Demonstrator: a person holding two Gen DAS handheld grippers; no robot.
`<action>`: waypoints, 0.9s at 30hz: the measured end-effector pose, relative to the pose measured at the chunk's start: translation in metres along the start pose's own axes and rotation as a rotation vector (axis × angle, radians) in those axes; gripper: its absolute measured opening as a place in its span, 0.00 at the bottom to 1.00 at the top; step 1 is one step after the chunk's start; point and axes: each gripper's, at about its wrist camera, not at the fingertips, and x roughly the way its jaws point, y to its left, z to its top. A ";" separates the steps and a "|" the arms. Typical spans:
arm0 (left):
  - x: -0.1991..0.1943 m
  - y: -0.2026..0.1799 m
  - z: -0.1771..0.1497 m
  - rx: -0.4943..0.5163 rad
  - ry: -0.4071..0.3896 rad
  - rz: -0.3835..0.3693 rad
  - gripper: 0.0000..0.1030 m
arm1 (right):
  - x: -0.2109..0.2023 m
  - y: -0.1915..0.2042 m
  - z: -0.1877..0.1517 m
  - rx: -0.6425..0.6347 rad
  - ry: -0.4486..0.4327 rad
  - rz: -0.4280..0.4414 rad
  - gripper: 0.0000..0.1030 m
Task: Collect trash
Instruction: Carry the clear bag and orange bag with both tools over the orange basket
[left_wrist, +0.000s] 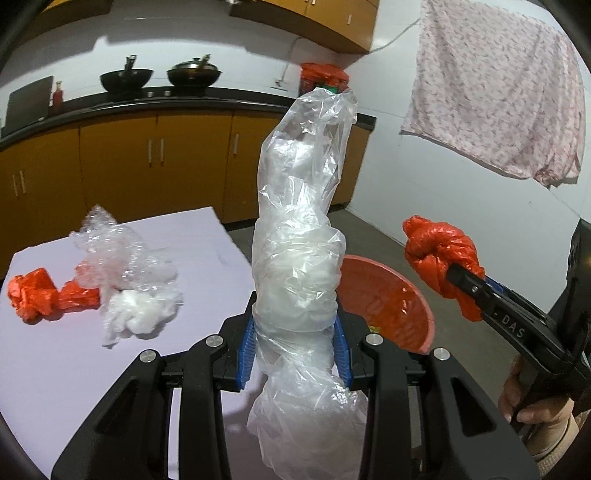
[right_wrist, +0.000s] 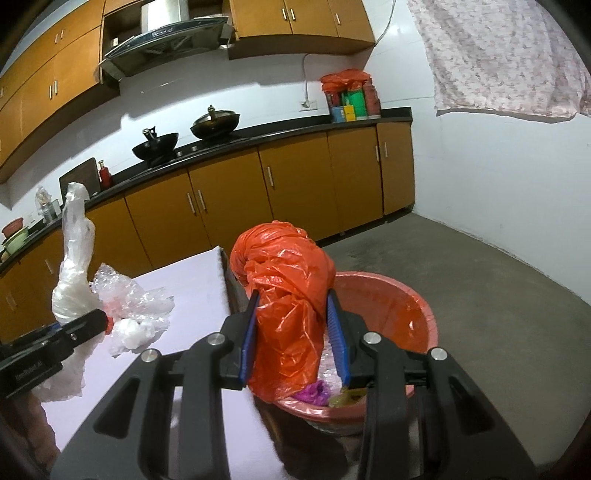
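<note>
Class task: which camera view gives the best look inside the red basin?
The right wrist view: the red basin lies open behind the held orange bag, showing purple and yellow scraps. The left wrist view shows only part of the basin, behind the clear bag.

Left wrist view sits close behind the left gripper (left_wrist: 295, 350), looking forward over the table (left_wrist: 207, 236) toward the kitchen counter (left_wrist: 147, 103). Right wrist view sits close behind the right gripper (right_wrist: 293, 339), facing the same counter (right_wrist: 280, 129) from further right, above the red basin (right_wrist: 417, 295). Both views share table, basin, cabinets and hanging cloth (right_wrist: 509, 59).
</note>
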 end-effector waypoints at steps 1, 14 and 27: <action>0.002 -0.004 0.000 0.007 0.003 -0.003 0.35 | 0.000 -0.002 0.000 0.003 0.000 -0.002 0.33; 0.026 -0.025 0.002 0.043 0.042 -0.030 0.35 | 0.003 -0.019 -0.004 0.030 0.001 -0.019 0.33; 0.059 -0.042 -0.002 0.058 0.100 -0.056 0.35 | 0.010 -0.037 -0.005 0.061 0.007 -0.055 0.33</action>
